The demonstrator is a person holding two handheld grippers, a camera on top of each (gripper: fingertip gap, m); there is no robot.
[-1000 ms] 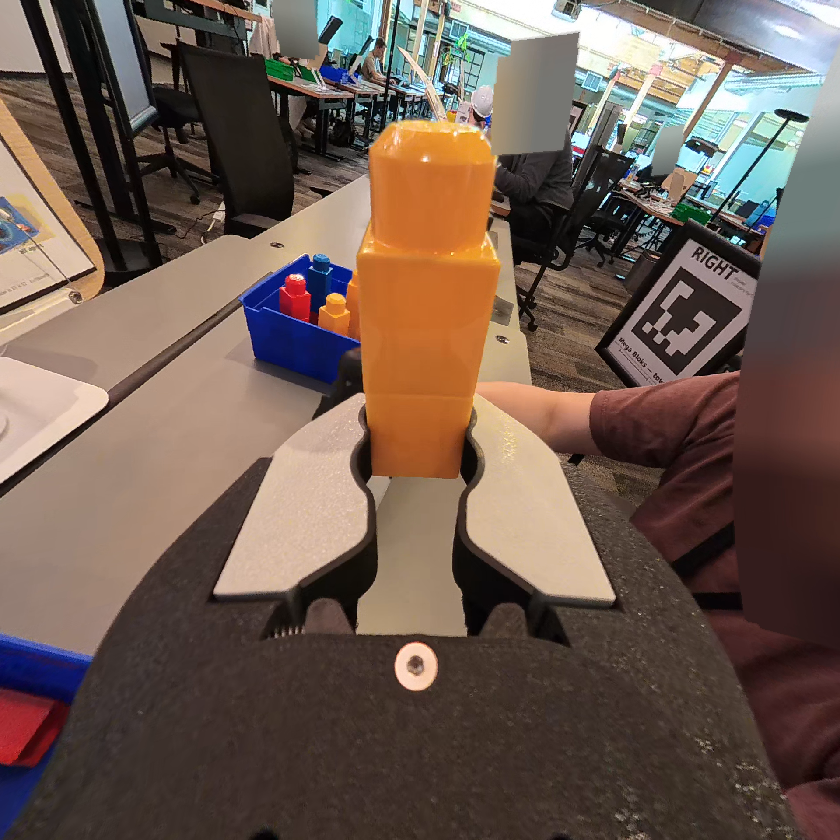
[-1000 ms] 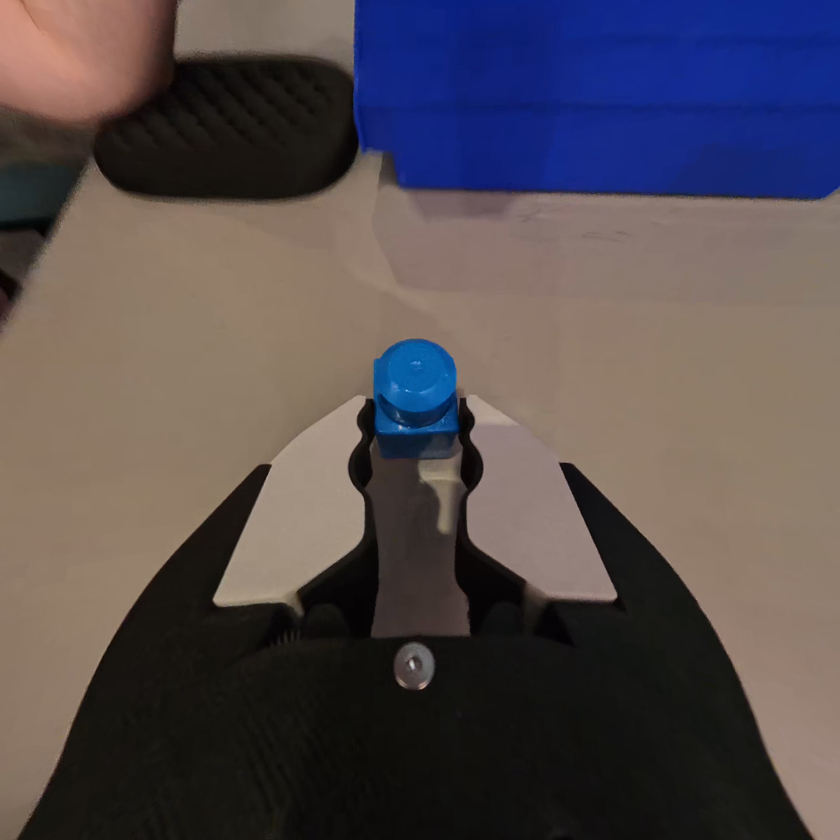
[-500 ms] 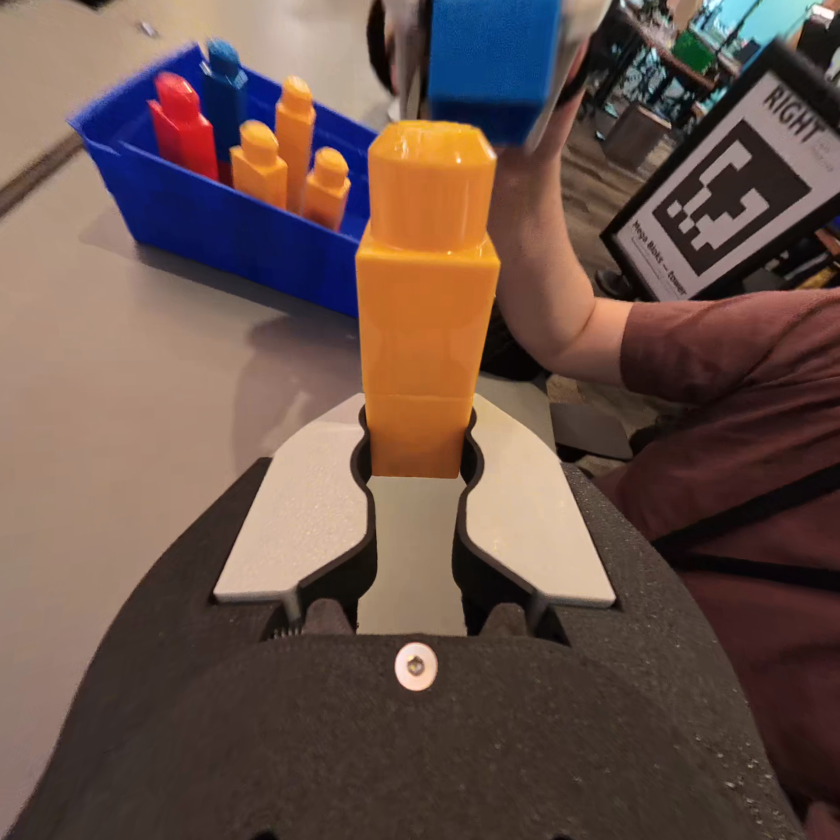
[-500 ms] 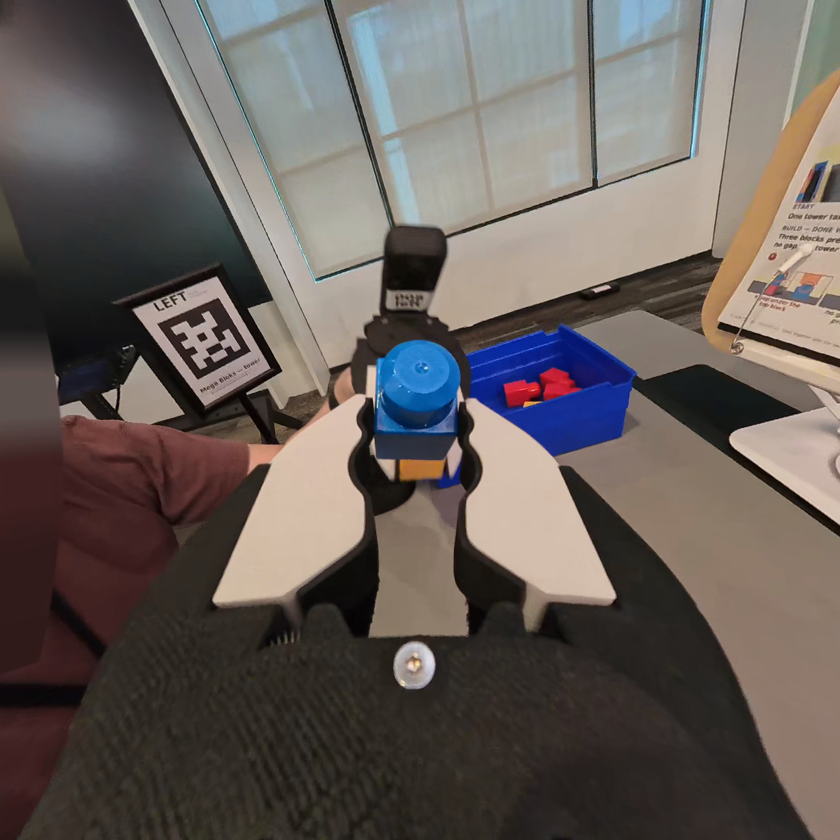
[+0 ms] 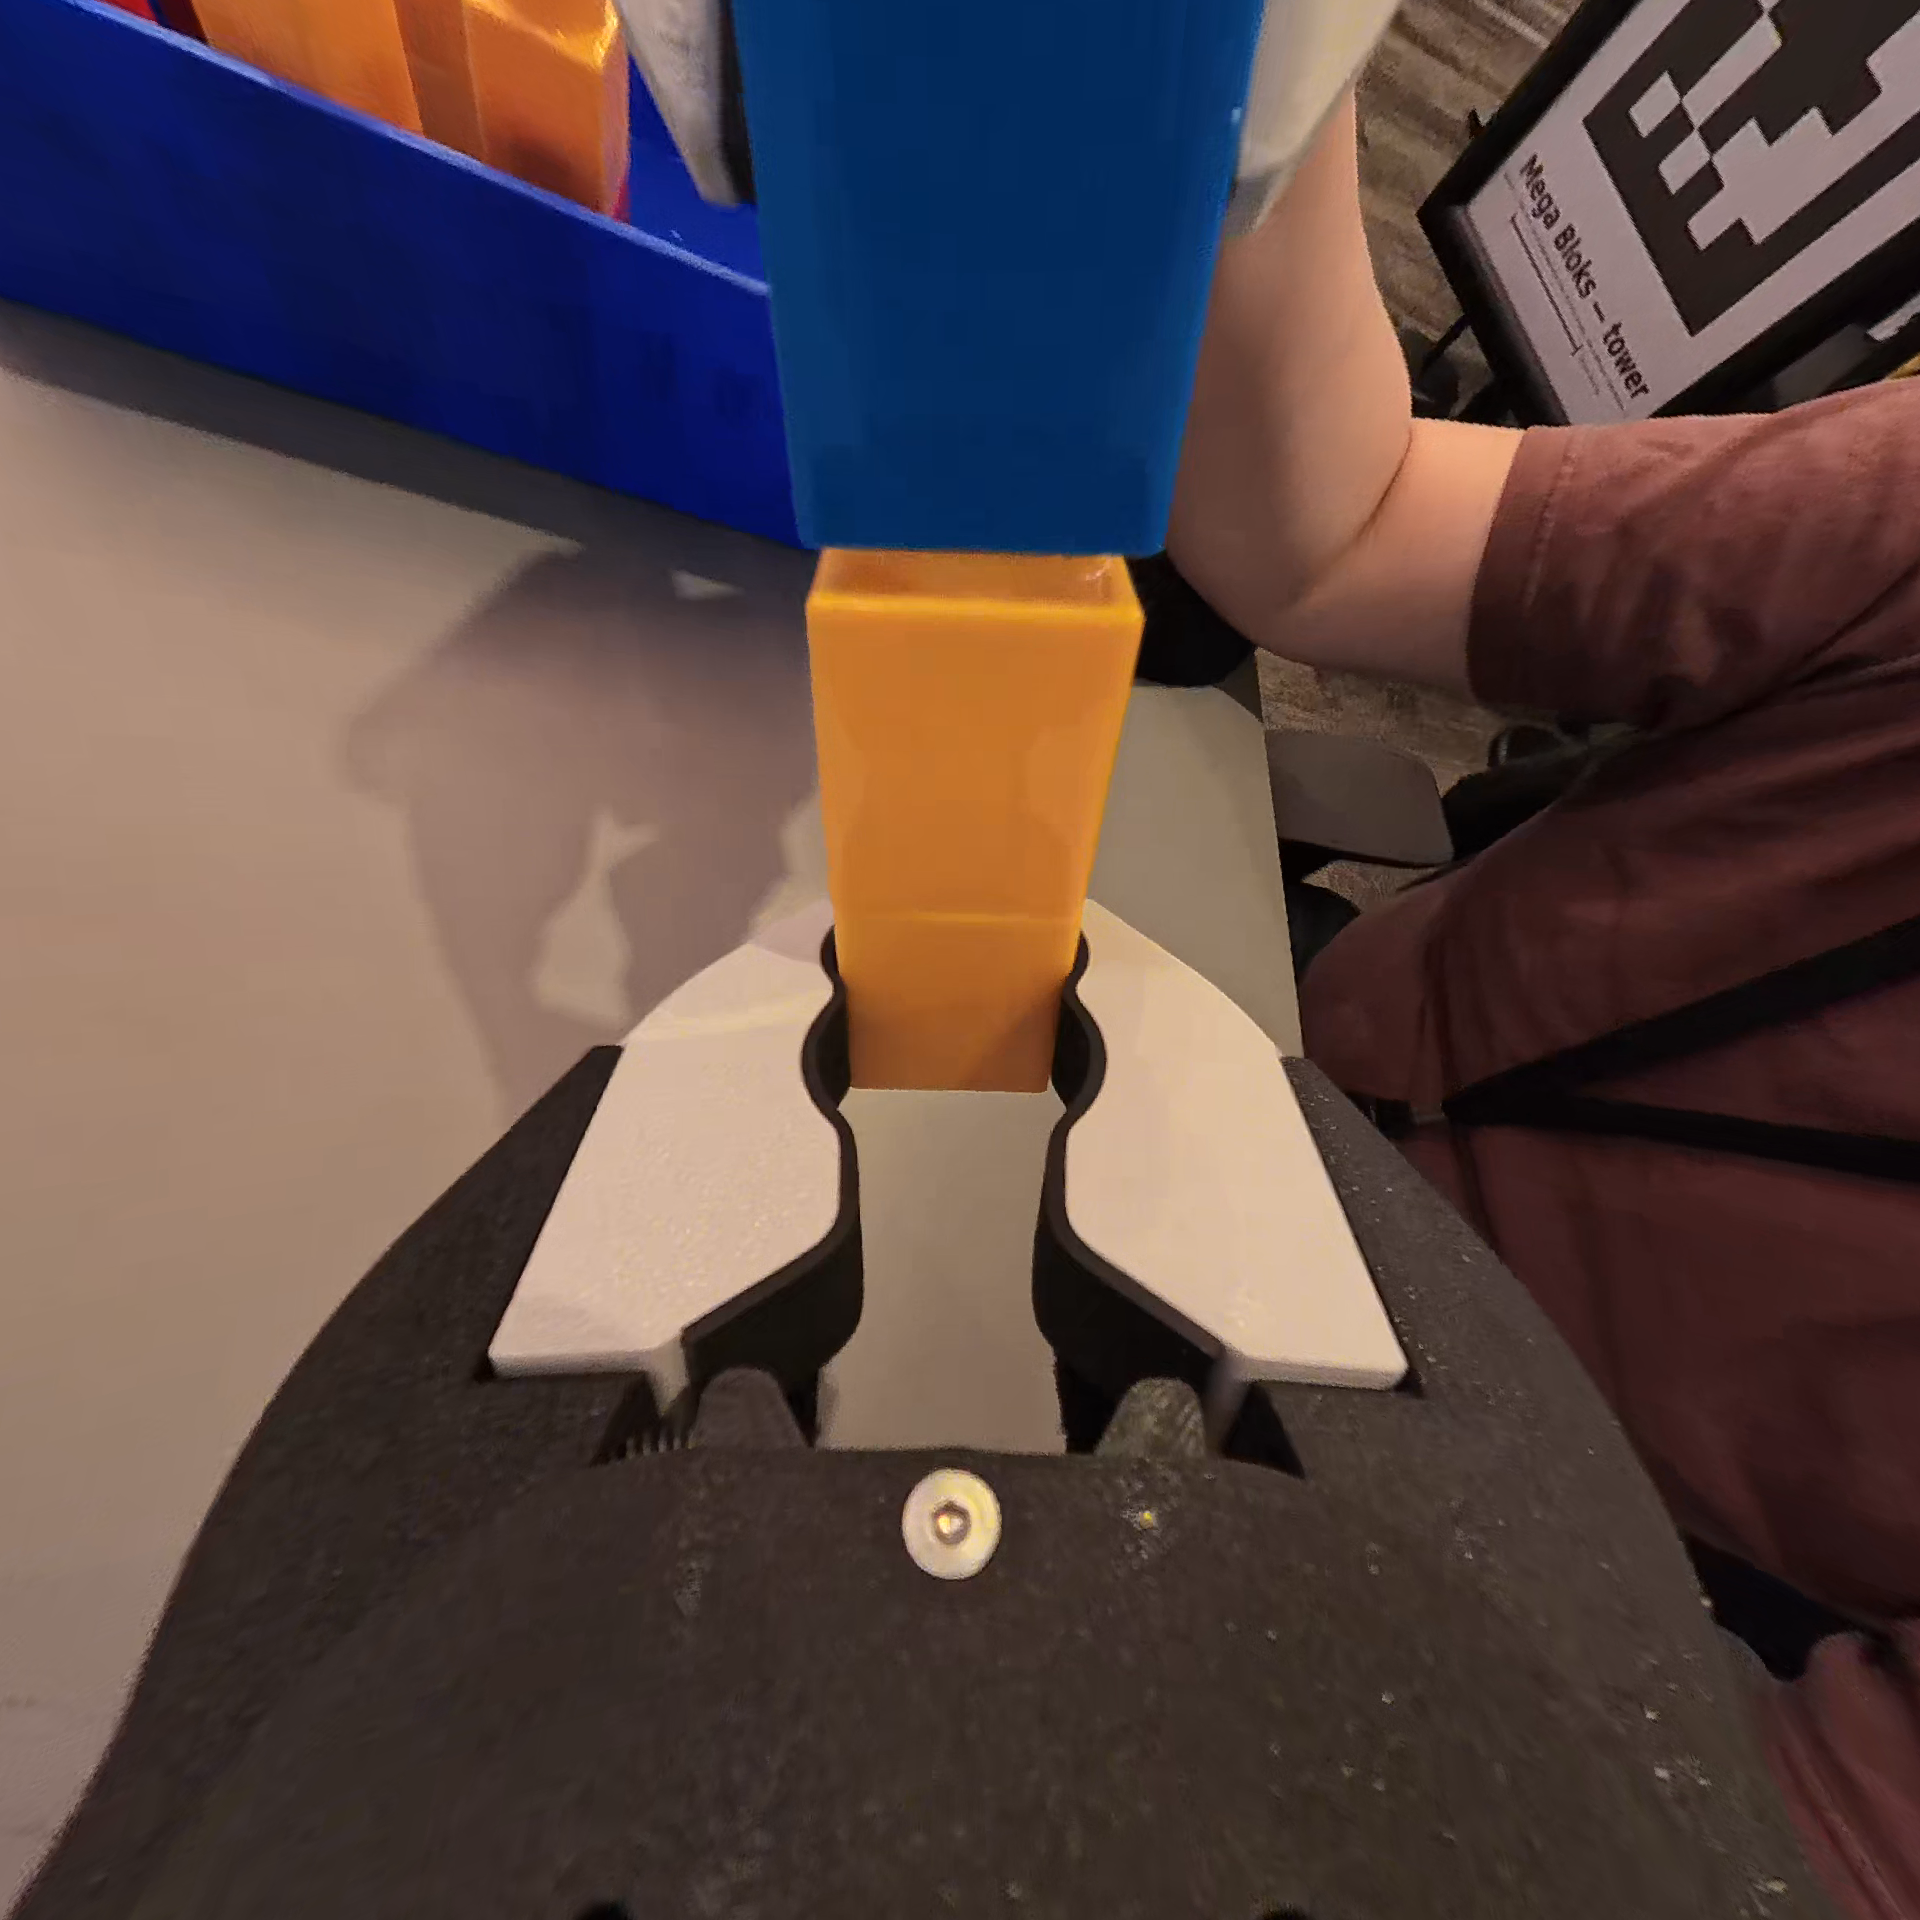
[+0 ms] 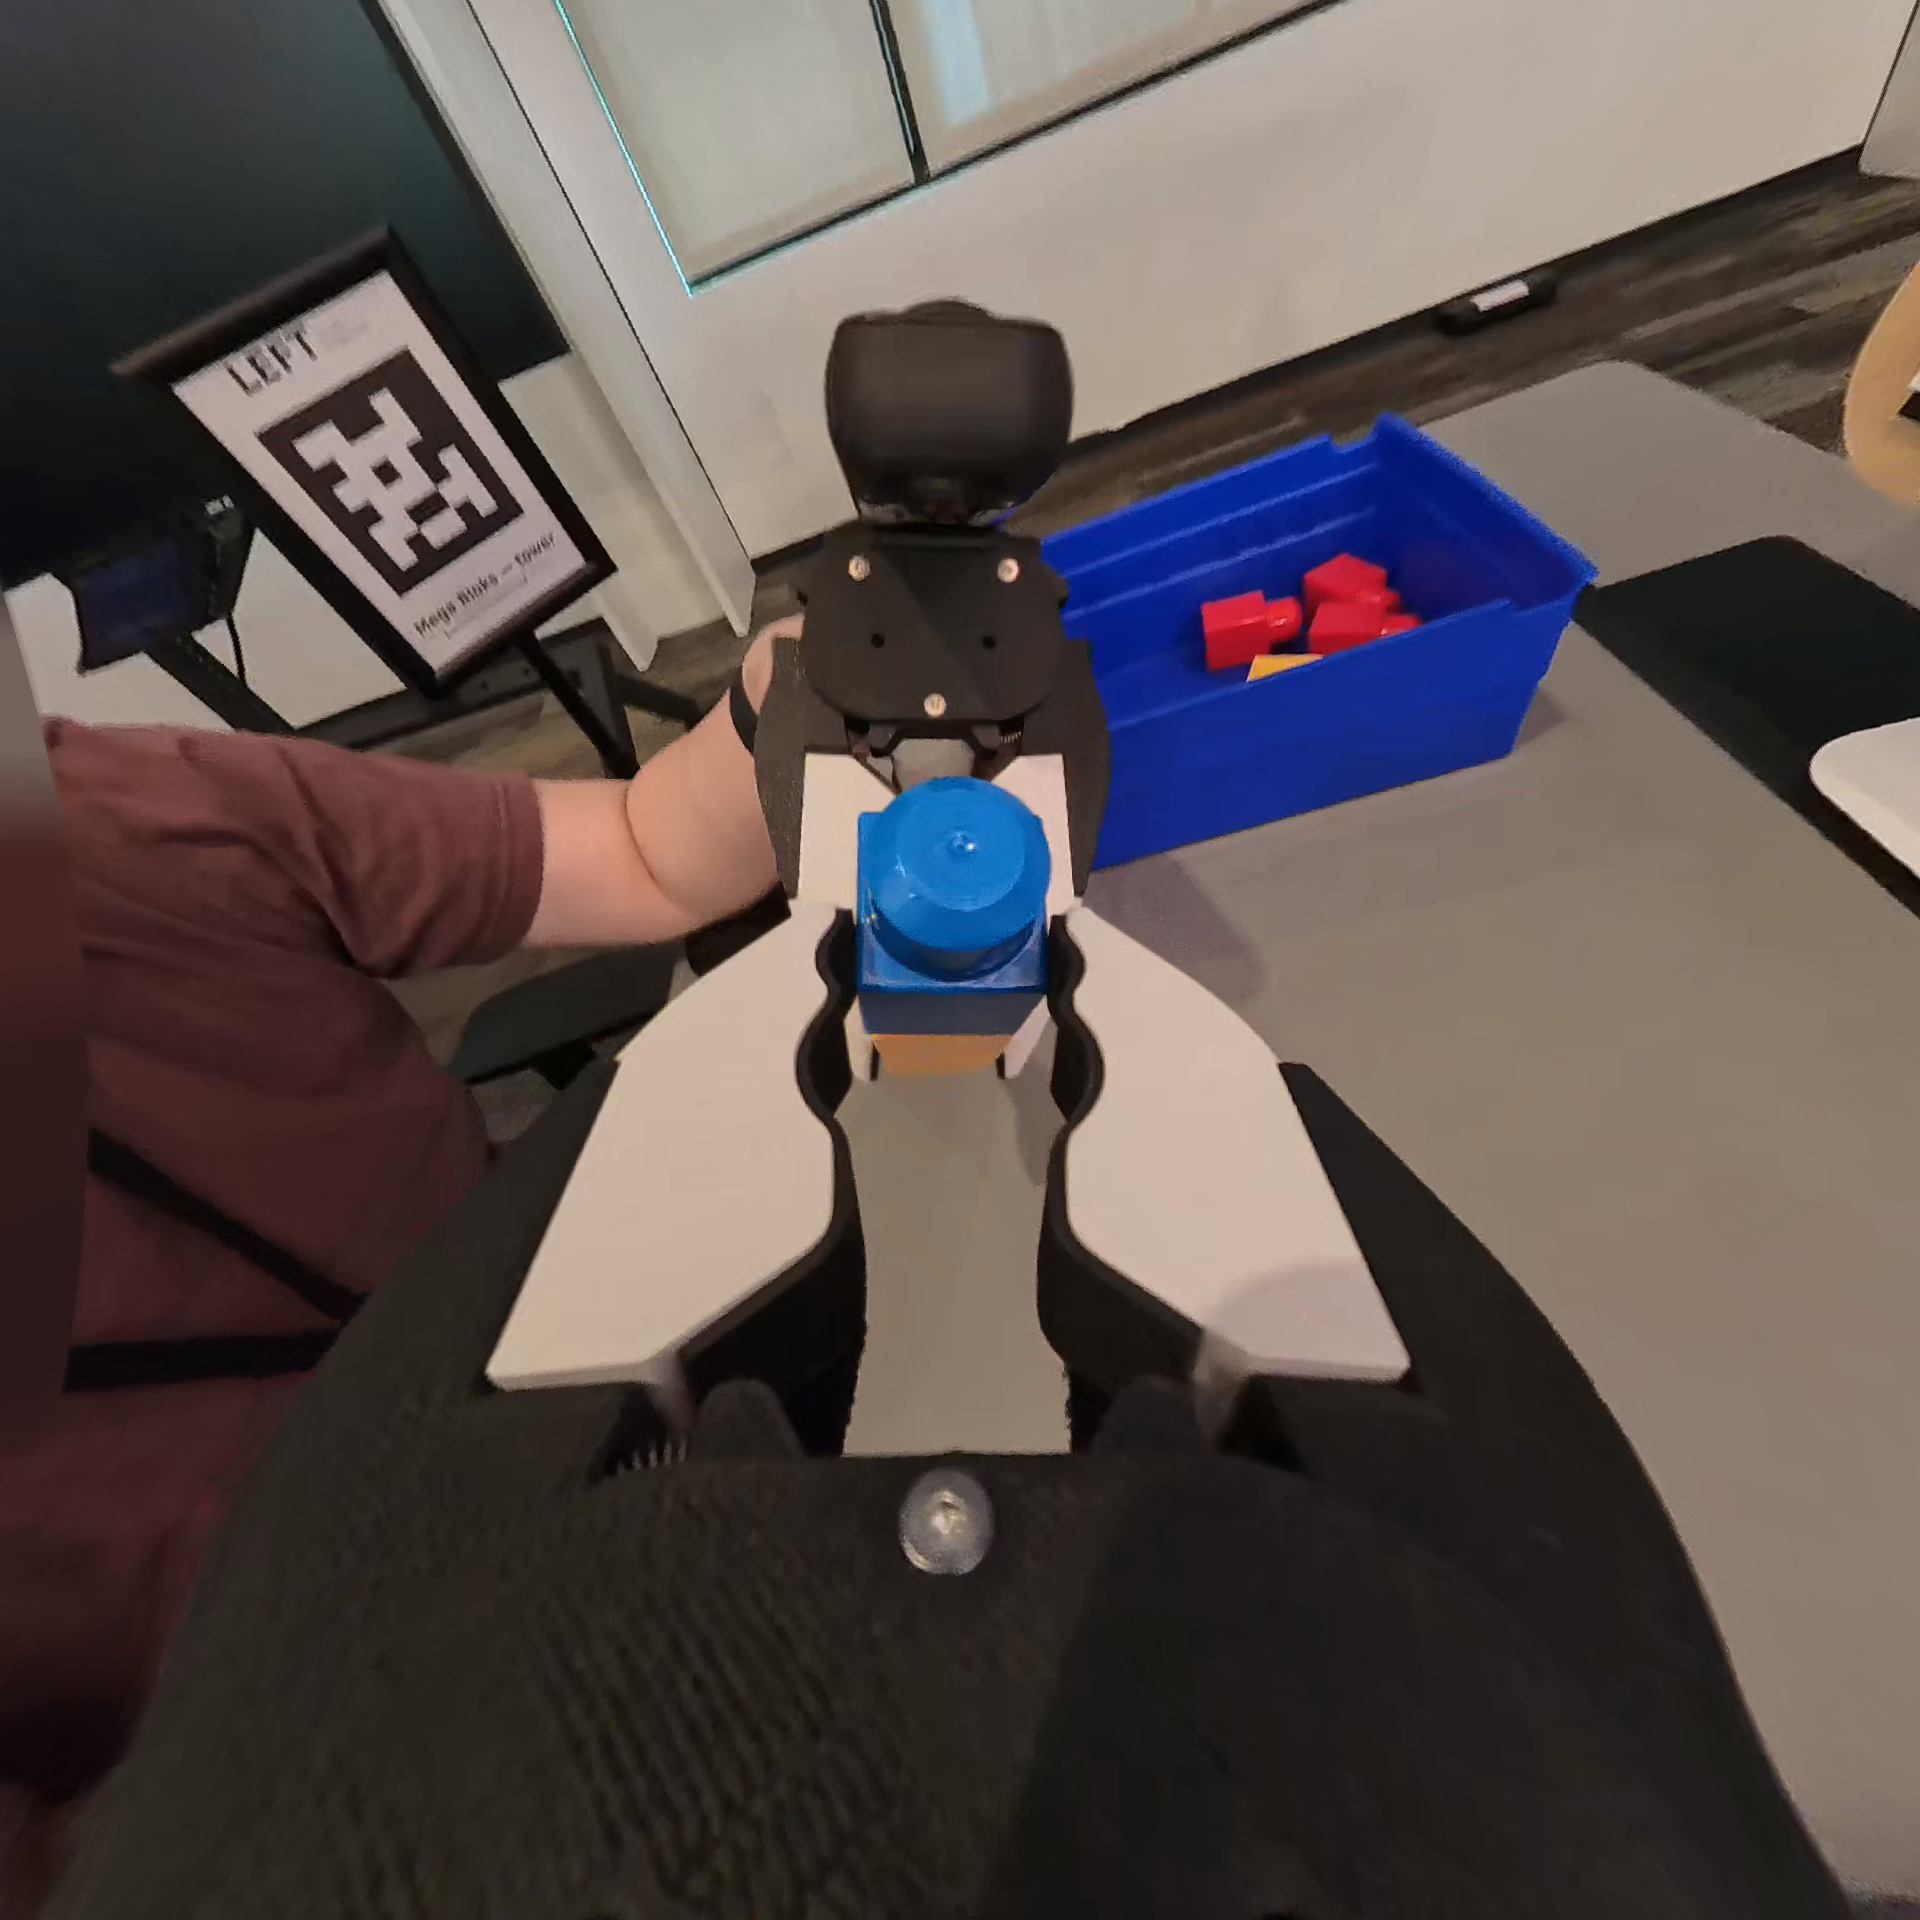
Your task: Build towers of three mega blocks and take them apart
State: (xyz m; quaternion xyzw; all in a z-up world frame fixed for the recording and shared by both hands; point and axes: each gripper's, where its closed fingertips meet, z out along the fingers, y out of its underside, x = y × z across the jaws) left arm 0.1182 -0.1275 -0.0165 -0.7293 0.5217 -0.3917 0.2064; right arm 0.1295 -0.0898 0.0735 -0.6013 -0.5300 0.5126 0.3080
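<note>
My left gripper (image 5: 954, 1013) is shut on the bottom of an orange two-block stack (image 5: 971, 790) and holds it above the grey table (image 5: 312, 831). A blue block (image 5: 987, 281) sits on top of the orange stack, its base over the stud. My right gripper (image 6: 948, 997) is shut on that blue block (image 6: 951, 914); the orange stack (image 6: 935, 1055) shows just under it. The left gripper's body (image 6: 935, 644) faces me in the right wrist view.
A blue bin (image 5: 364, 239) with orange and red towers stands behind the stack. Another blue bin (image 6: 1351, 665) with loose red blocks is at the table's far side. Framed marker signs (image 5: 1704, 177) (image 6: 395, 478) stand off the table. The person's arm (image 5: 1309, 447) is close by. Left tips to right tips: about 10 centimetres.
My right gripper carried the blue block up from the table and brought it down onto the orange stack in my left gripper. The left gripper tilted downward and moved closer to the bin.
</note>
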